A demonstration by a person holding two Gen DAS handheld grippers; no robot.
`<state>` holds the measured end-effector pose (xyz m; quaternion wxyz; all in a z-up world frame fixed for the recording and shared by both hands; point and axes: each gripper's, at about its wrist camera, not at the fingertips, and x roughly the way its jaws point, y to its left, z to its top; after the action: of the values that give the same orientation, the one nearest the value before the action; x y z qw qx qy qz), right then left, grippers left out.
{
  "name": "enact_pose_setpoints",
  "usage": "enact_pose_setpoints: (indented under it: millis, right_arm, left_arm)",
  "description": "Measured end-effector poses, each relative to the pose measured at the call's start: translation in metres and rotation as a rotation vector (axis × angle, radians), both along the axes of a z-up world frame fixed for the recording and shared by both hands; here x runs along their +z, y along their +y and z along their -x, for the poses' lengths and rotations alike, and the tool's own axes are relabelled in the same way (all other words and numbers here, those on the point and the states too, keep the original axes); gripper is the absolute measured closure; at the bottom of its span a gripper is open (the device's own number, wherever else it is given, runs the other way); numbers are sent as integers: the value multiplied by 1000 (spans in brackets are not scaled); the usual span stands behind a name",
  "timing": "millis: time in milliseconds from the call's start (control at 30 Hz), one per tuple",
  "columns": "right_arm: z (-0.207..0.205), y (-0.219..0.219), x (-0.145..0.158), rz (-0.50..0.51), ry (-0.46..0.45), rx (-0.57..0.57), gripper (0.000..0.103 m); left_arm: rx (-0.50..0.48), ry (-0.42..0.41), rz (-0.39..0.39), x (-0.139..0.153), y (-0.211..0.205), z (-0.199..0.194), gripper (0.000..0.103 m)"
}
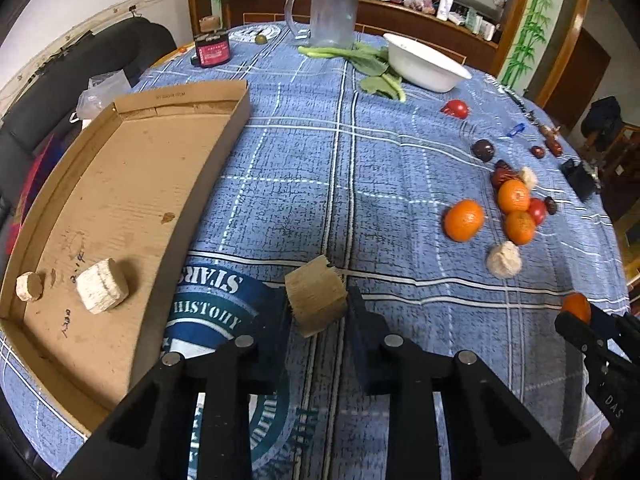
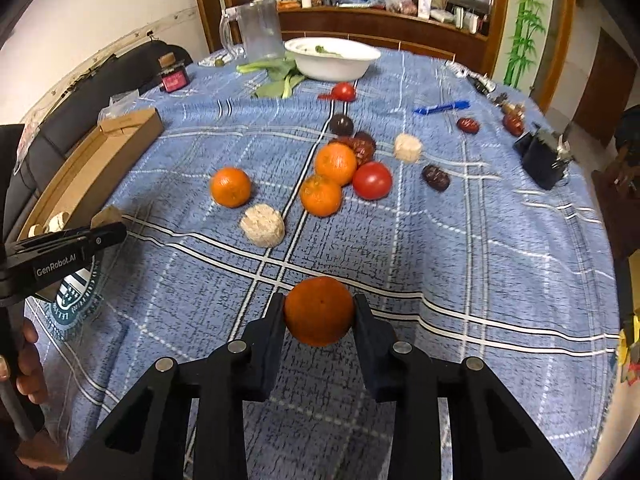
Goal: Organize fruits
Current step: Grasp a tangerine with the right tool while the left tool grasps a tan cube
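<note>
Home dining rm, tablecloth, wood sideboard, sofa, bowl

— We see the cardboard tray cut off at nine o'clock in the left view; only its far corner shows in the right.

— The small dark fruits at three o'clock are too small for us to name. The hand at eight o'clock is half out of frame.

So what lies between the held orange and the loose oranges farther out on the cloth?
Only bare blue cloth with its stripes lies between the held orange and the loose oranges, as the right wrist view shows; a pale chunk sits just left of that line.
</note>
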<state>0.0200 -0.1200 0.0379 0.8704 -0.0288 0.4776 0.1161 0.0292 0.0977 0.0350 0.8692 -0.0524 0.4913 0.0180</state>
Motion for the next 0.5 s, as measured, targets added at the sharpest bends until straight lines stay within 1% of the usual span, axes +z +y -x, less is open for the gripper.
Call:
enact_pose_setpoints:
  millis: [200,500]
  right_arm:
    - [11,6,19,5,-36,-20,68]
    - [8,38,32,13,-55,-2,68]
  left_arm:
    - [-22,-34,3,17,9,12,77]
    - [8,-79,2,39,47,22,77]
